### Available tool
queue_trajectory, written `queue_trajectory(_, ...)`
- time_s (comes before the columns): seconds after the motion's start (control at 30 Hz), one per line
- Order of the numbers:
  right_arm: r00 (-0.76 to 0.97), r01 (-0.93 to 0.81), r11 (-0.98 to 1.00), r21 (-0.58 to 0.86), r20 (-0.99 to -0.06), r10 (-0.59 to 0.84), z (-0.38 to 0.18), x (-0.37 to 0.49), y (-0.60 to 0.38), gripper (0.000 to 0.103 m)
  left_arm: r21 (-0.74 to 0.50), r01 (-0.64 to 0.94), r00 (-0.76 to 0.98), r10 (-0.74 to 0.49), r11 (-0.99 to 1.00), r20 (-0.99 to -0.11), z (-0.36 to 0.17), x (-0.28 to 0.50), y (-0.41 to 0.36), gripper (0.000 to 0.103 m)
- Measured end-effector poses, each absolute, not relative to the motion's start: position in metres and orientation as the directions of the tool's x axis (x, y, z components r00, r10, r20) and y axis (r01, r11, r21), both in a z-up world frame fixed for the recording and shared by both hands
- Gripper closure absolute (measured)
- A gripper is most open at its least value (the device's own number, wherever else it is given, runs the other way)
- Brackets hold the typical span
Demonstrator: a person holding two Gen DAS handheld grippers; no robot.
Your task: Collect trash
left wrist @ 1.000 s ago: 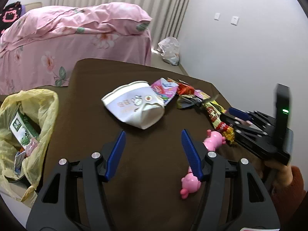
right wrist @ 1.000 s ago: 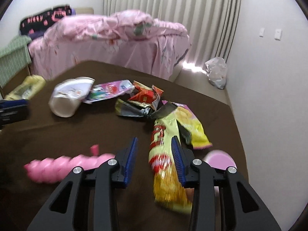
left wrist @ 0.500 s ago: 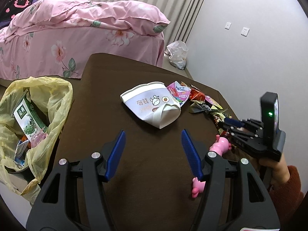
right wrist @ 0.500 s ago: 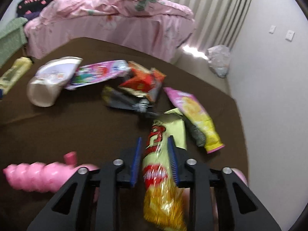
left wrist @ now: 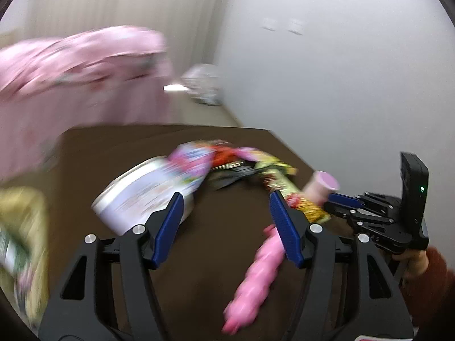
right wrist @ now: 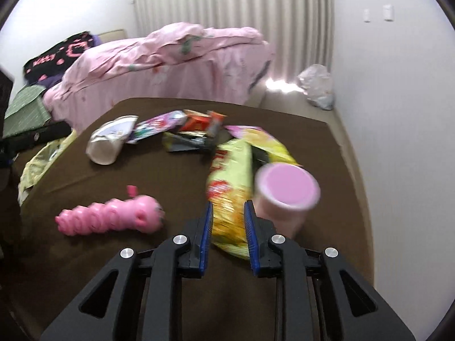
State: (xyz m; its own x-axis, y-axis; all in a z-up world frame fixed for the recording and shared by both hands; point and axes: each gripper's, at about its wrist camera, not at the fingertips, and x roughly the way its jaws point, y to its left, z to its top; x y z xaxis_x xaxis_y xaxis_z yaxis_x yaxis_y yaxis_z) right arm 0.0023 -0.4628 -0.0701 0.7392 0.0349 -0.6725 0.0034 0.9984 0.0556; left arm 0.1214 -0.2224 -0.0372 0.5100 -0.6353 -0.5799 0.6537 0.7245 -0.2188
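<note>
My right gripper (right wrist: 229, 203) is closing on a yellow and red snack wrapper (right wrist: 230, 176), which sits pinched between its blue pads. A pink-lidded cup (right wrist: 284, 196) stands just right of it. In the blurred left wrist view my left gripper (left wrist: 226, 196) hangs open over the brown table (left wrist: 221, 255), its jaws widening slightly with nothing between them. A squashed white paper bowl (left wrist: 142, 196) lies by its left finger. Several more wrappers (right wrist: 193, 130) lie piled behind. A yellow trash bag (left wrist: 22, 227) hangs at the table's left edge.
A pink spiral toy (right wrist: 113, 216) lies on the table left of my right gripper. A pink-covered bed (right wrist: 170, 62) stands beyond the table. A white plastic bag (right wrist: 317, 85) sits on the floor by the curtain. A hand in a red sleeve (left wrist: 435, 272) holds the right gripper.
The right jaws narrowed onto the yellow wrapper and that gripper swung so the pink cup came into view. The left gripper swept right, away from the yellow bag, blurring its view.
</note>
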Motion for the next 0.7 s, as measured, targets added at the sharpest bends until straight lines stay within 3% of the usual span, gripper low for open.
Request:
queue_trajectory(0.17, 0.748, 0.026, 0.996, 0.089, -0.663, 0.039, -0.076, -0.008, -0.483, 0.081, -0.110, 0.789, 0.378, -0.619, 0.605, -0.689, -0.053, 0.165, -0.302, 0.043)
queue_trajectory(0.37, 0.763, -0.015, 0.998, 0.059, -0.645, 0.049, -0.079, -0.014, -0.477, 0.081, -0.022, 0.796, 0.304, -0.430, 0.605, -0.850, -0.092, 0.212, -0.359, 0.044)
queue_trajectory(0.43, 0.774, -0.037, 0.998, 0.043, -0.631, 0.056, -0.076, -0.017, -0.472, 0.081, -0.021, 0.773, 0.297, -0.391, 0.634, -0.871, -0.101, 0.221, -0.358, 0.068)
queue_trajectory(0.53, 0.789, -0.069, 0.997, 0.017, -0.610, 0.065, -0.069, -0.018, -0.461, 0.080, -0.048, 0.736, 0.306, -0.395, 0.675, -0.866, -0.104, 0.219, -0.343, 0.077)
queue_trajectory(0.6, 0.785, -0.074, 0.997, -0.007, -0.618, 0.054, -0.070, -0.014, -0.454, 0.071, -0.081, 0.700, 0.308, -0.402, 0.710, -0.862, -0.102, 0.213, -0.329, 0.081)
queue_trajectory(0.7, 0.771, -0.084, 0.996, -0.023, -0.634, 0.051, -0.076, -0.004, -0.445, 0.070, -0.150, 0.652, 0.307, -0.439, 0.744, -0.844, -0.094, 0.196, -0.304, 0.084)
